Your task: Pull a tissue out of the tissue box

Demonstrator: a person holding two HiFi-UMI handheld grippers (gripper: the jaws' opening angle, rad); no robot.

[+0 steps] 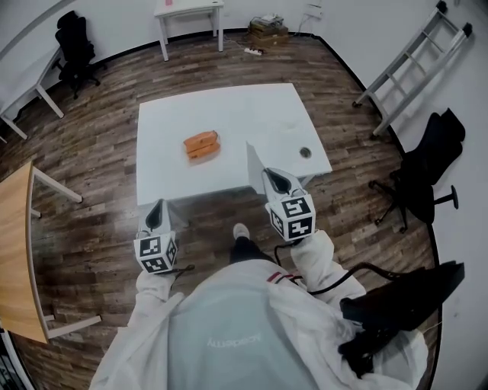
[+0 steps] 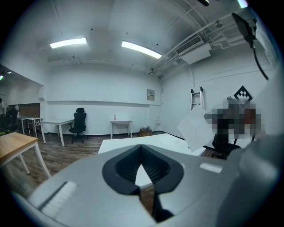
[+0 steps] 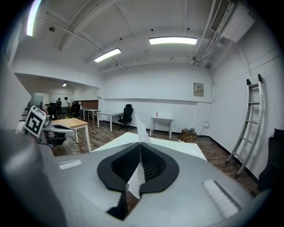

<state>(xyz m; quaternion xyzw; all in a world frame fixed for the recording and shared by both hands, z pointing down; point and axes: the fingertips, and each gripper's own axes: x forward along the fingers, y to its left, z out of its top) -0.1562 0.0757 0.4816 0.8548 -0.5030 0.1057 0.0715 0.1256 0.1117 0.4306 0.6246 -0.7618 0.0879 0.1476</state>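
An orange tissue box (image 1: 201,144) lies near the middle of the white table (image 1: 229,107). My right gripper (image 1: 270,174) hangs over the table's near edge, to the right of the box and apart from it. It is shut on a white tissue (image 1: 255,164) that stands up from its jaws. In the right gripper view that tissue (image 3: 141,130) is pinched between the black pads and pokes up past the gripper (image 3: 140,144). My left gripper (image 1: 158,209) is short of the table's near left edge, jaws shut with nothing in them (image 2: 142,164). From the left gripper view, the tissue (image 2: 195,128) hangs at the right.
A small round object (image 1: 305,152) sits at the table's right edge. A ladder (image 1: 415,65) leans at the right wall above a black office chair (image 1: 427,171). A wooden desk (image 1: 15,251) stands at the left. Farther back are a small white table (image 1: 189,15) and another chair (image 1: 76,46).
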